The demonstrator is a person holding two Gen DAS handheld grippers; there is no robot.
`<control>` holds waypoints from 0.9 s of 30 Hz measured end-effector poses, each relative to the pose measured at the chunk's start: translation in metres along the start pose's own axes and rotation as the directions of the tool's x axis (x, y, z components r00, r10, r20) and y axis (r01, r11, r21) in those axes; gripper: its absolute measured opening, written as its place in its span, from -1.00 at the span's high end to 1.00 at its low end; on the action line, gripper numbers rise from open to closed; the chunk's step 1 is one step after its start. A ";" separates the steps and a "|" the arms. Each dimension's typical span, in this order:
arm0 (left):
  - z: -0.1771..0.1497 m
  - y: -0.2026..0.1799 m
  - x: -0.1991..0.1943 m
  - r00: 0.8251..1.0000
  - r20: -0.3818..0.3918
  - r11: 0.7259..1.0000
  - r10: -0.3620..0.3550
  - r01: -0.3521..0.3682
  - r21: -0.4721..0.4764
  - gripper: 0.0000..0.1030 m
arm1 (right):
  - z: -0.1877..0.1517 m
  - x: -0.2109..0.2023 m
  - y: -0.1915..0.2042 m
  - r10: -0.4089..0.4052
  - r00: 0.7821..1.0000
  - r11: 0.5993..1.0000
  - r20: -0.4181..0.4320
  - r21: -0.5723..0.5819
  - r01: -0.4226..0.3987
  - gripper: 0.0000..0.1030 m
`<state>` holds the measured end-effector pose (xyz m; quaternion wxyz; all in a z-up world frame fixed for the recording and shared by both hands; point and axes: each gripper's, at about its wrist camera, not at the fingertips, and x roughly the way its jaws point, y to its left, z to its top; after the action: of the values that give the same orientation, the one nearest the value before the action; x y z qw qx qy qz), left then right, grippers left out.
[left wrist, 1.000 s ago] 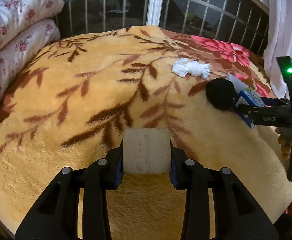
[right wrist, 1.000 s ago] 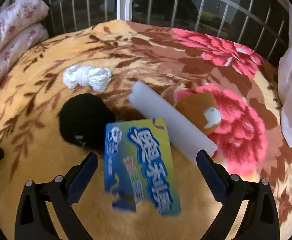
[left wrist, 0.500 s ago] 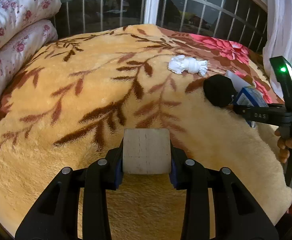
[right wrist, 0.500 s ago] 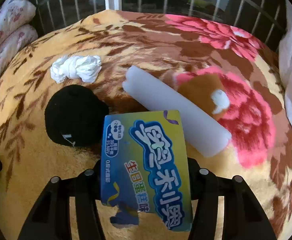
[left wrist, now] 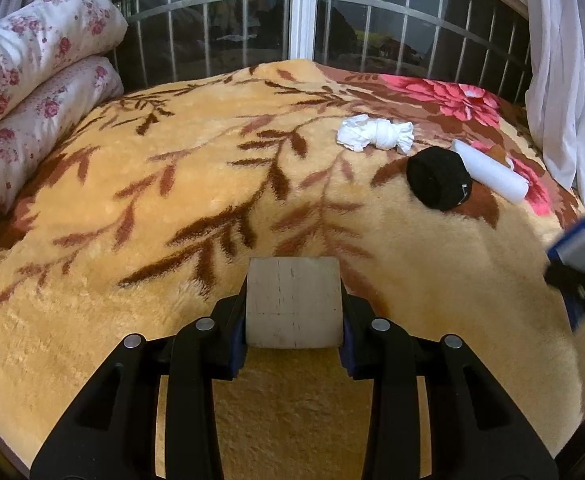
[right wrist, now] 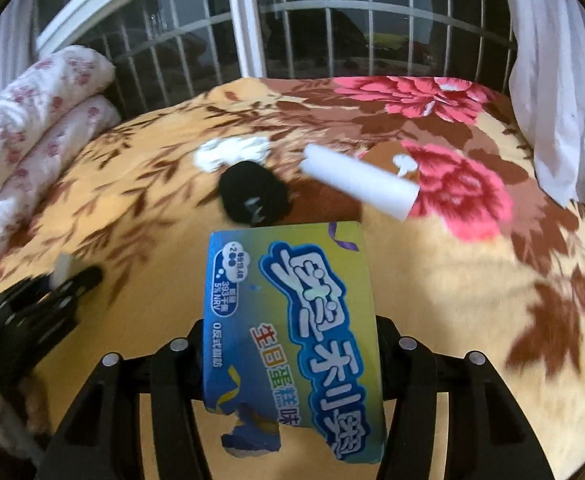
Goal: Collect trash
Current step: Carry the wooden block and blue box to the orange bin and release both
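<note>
My left gripper (left wrist: 293,320) is shut on a pale cardboard tube (left wrist: 293,307) and holds it above the yellow blanket (left wrist: 196,200). My right gripper (right wrist: 290,344) is shut on a torn blue and yellow snack box (right wrist: 292,332), lifted off the bed; it shows blurred at the right edge of the left wrist view (left wrist: 584,256). On the blanket lie a crumpled white tissue (left wrist: 374,134), a black round wad (left wrist: 439,184), a white foam stick (left wrist: 490,176) and, in the right wrist view, a brown wrapper (right wrist: 392,160).
Two rolled floral quilts (left wrist: 32,92) lie at the left of the bed. A barred window (left wrist: 304,12) stands behind the bed and a white curtain (left wrist: 564,60) hangs at the right. The left gripper shows blurred at the left of the right wrist view (right wrist: 36,308).
My right gripper closed on the snack box, then lifted it and pulled back from the bed items. My left gripper kept hold of the tube and barely moved.
</note>
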<state>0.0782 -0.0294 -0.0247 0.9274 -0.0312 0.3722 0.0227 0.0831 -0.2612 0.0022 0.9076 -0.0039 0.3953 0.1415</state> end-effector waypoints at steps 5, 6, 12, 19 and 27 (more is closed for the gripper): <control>-0.011 -0.006 -0.019 0.999 0.045 0.999 0.014 -0.016 0.034 0.33 | -0.027 -0.033 0.012 0.020 0.999 1.000 0.038 -0.008 -0.020 -0.06; -0.013 -0.007 -0.024 0.998 0.059 0.999 0.019 -0.021 0.048 0.33 | -0.032 -0.038 0.014 0.019 0.999 1.000 0.041 -0.015 -0.019 -0.06; -0.041 -0.005 -0.061 0.994 0.112 0.996 -0.010 0.000 0.086 0.33 | -0.068 -0.065 0.021 0.055 0.997 0.998 0.060 -0.009 -0.055 -0.06; -0.085 -0.001 -0.108 0.995 0.085 0.995 -0.058 0.050 0.091 0.33 | -0.116 -0.090 0.035 0.108 0.993 0.994 0.048 -0.032 -0.106 -0.06; -0.153 -0.033 -0.139 0.992 -0.016 0.959 -0.129 0.129 0.252 0.33 | -0.170 -0.098 0.042 0.156 0.987 0.987 -0.041 -0.037 -0.158 -0.06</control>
<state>-0.1254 -0.0769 -0.0380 0.9234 0.0630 0.3688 -0.0853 -0.1133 -0.2657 -0.0403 0.8856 0.0064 0.4088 0.2202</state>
